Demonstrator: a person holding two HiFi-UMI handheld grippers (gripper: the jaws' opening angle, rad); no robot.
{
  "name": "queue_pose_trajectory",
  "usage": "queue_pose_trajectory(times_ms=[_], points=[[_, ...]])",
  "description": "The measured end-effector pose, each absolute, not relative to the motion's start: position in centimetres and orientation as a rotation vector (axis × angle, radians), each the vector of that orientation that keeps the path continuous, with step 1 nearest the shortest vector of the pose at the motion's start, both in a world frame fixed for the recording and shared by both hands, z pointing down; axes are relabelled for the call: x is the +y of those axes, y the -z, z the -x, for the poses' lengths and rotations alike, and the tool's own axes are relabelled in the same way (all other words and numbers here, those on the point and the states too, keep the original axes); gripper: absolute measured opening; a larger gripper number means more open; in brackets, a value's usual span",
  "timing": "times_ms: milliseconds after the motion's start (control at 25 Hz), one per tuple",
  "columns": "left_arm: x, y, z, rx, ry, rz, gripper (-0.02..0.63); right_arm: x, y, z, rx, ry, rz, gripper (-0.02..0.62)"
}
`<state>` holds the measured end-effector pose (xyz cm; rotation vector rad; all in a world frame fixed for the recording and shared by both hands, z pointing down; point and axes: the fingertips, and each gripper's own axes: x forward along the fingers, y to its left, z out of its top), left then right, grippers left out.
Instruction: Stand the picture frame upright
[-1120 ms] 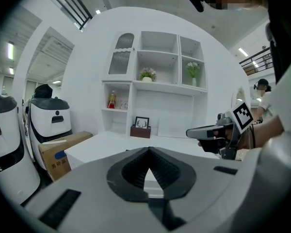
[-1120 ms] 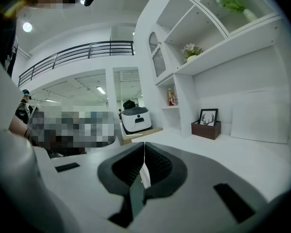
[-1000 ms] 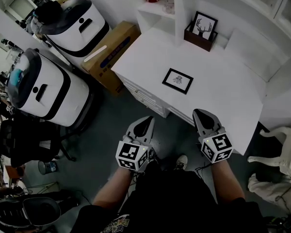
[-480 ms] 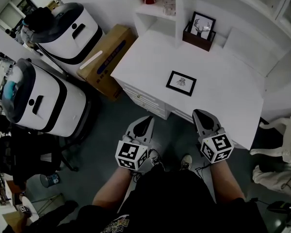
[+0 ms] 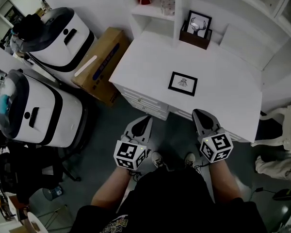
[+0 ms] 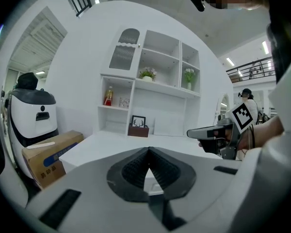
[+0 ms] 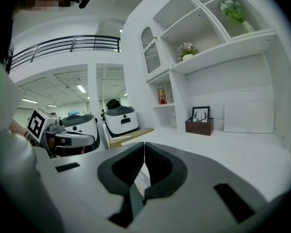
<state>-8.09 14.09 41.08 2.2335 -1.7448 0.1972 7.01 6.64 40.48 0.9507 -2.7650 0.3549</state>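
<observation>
A small black picture frame (image 5: 183,83) lies flat on the white desk (image 5: 223,91), near its middle. My left gripper (image 5: 144,124) is shut and empty, held off the desk's near edge over the floor. My right gripper (image 5: 201,115) is also shut and empty, just short of that edge, below and right of the frame. In the left gripper view the jaws (image 6: 148,152) meet at their tips, with the right gripper (image 6: 211,132) seen beside them. In the right gripper view the jaws (image 7: 144,147) are closed too.
A second framed deer picture (image 5: 199,24) stands upright in a brown box (image 5: 193,37) at the desk's back, below white shelves (image 5: 155,6). A cardboard box (image 5: 99,64) and two white rounded machines (image 5: 56,30) (image 5: 31,110) stand left of the desk. A white chair (image 5: 281,120) is at right.
The head view has shifted, so the desk and frame sit slightly higher and further right in the picture. Both grippers keep their places and stay shut.
</observation>
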Motion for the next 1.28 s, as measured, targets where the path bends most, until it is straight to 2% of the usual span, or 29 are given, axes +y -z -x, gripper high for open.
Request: queue_pose_trajectory(times_ms=[600,1280], points=[[13.1,-41.6,9.3,-1.651,-0.203,-2.292,0.006,6.9,-41.0,-6.8,-2.703,-0.38,-1.055,0.005],[5.3,-43.0,8.0,-1.628,-0.251,-2.273,0.006,-1.2,-42.4,-8.1,-2.685,-0.464,-1.094,0.005]])
